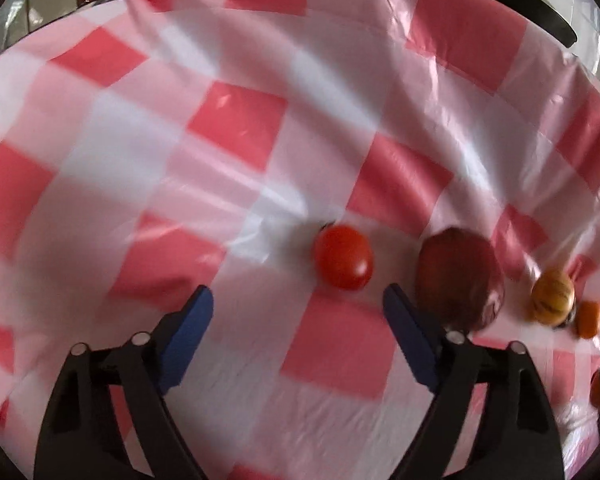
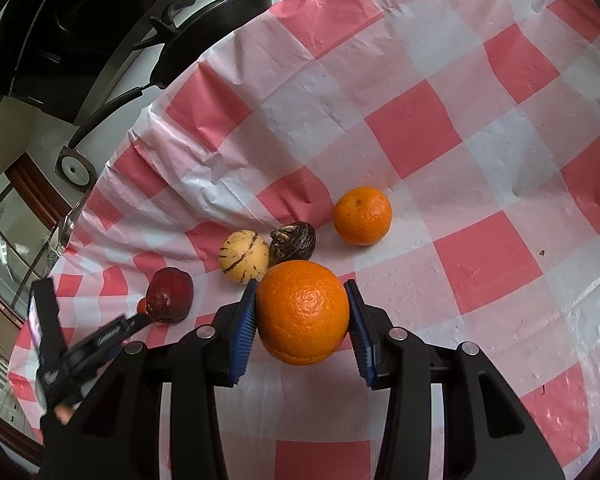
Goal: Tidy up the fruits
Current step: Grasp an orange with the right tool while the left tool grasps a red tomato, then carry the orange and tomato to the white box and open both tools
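The right gripper (image 2: 302,314) has its blue fingers (image 2: 244,328) pressed on both sides of the big orange (image 2: 302,312), so it holds it tight, low over the checked cloth (image 2: 480,140) on the bench. The orange is round, bright and bumpy.

The left gripper (image 1: 298,316) is wide open and holds nothing. The tomato (image 1: 344,257) lies just ahead of it, a bit to the right of the gap (its long side tilts across the fingers). It is red, smooth and shiny. The dark red fruit (image 1: 460,278) sits just past the right finger. The left hand is nearer the tomato, so I think it goes there next.
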A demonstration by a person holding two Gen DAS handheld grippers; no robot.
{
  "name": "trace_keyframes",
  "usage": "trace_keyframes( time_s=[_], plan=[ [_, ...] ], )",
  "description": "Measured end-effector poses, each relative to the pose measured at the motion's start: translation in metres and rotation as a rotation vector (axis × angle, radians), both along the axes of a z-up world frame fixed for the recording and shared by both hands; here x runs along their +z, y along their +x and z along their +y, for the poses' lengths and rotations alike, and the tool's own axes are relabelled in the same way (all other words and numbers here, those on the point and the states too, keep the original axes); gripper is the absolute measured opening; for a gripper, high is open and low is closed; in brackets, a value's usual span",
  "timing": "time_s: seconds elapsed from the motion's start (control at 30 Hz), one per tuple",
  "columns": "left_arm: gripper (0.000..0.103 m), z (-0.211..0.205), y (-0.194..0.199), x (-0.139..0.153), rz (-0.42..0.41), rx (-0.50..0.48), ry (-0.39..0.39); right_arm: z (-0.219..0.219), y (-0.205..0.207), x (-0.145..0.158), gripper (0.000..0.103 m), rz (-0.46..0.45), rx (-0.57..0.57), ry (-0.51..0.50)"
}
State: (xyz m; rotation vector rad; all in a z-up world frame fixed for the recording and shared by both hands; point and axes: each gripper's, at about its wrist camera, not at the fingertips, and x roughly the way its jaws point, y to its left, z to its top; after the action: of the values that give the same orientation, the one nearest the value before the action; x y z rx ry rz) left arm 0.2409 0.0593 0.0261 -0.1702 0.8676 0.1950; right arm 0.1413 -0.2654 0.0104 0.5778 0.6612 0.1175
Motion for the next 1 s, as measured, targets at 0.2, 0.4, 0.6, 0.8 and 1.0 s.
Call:
trace_keyframes(
  time_s=[0.2,0.4,0.6,0.8,1.0],
  plan=[
    [0.07,-0.001,0.026,-0.003,-0.008,-0.016,-0.006,0.001,0.001,-0.001,0.043,0.012,0.0,-0.007],
    [0.033,-0.004,0.025,-0.005,0.019,-0.076,0.013,0.003,0.002,-0.001,0.043,0.017,-0.003,-0.008],
    [0.033,-0.01,-0.025,0.011,-0.078,-0.076,-0.01,0.002,0.002,-0.001,0.043,0.016,-0.006,-0.005],
    [0.033,-0.025,-0.111,0.029,-0.147,-0.086,-0.099,0.002,0.002,-0.001,0.043,0.012,-0.008,-0.001],
    [0.033,-0.056,-0.187,0.022,-0.174,-0.132,-0.129,0.002,0.001,-0.001,0.043,0.01,-0.01,0.001]
  ],
)
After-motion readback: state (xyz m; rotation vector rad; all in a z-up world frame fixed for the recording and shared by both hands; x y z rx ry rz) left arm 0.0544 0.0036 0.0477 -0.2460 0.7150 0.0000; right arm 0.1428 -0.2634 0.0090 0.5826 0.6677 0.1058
